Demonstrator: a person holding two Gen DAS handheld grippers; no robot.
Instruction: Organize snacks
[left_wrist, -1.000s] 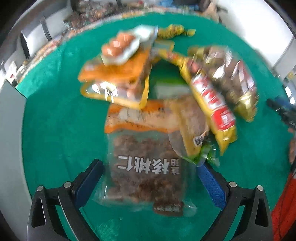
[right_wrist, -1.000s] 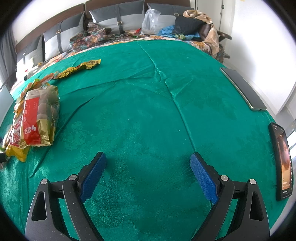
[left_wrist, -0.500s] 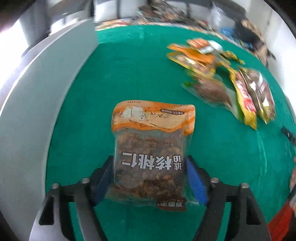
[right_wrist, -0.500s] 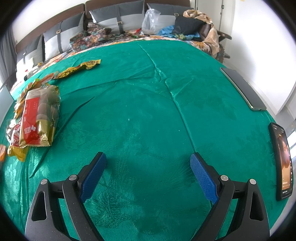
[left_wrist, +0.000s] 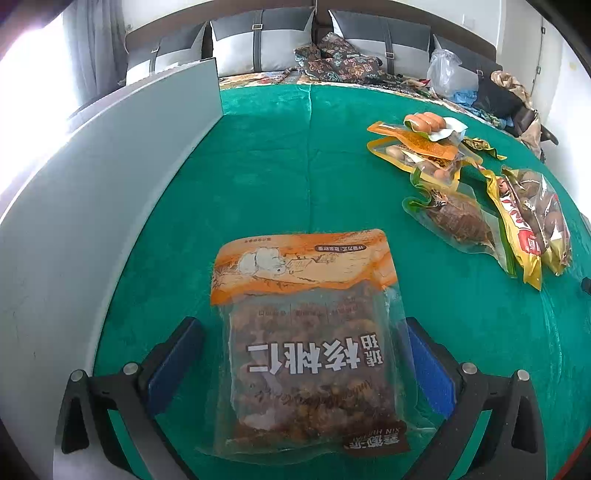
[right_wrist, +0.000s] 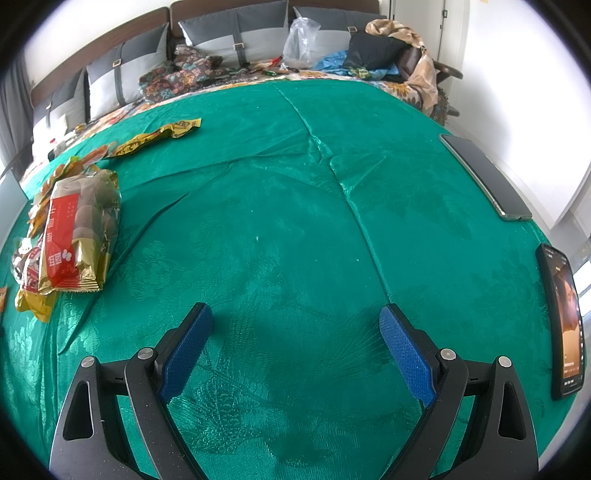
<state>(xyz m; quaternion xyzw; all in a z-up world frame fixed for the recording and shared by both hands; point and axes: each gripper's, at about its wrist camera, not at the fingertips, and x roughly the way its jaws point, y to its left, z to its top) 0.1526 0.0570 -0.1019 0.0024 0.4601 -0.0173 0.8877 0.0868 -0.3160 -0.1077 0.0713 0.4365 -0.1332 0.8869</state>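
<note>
A clear-and-orange walnut snack bag (left_wrist: 310, 343) lies on the green cloth between the fingers of my left gripper (left_wrist: 301, 350). The jaws stand wide, with a gap to the left pad (left_wrist: 173, 365); the right pad (left_wrist: 428, 369) is at the bag's edge. A pile of other snack packets (left_wrist: 461, 192) lies at the right, also in the right wrist view (right_wrist: 70, 236). My right gripper (right_wrist: 295, 343) is open and empty over bare green cloth.
A grey panel (left_wrist: 92, 206) runs along the left side of the cloth. Two phones (right_wrist: 484, 177) (right_wrist: 565, 325) lie at the right edge. A loose yellow wrapper (right_wrist: 159, 136) lies at the back. Cushions and clutter line the far edge.
My left gripper carried the walnut bag left, away from the pile and near the grey panel, then opened its jaws around it. The right gripper has not moved.
</note>
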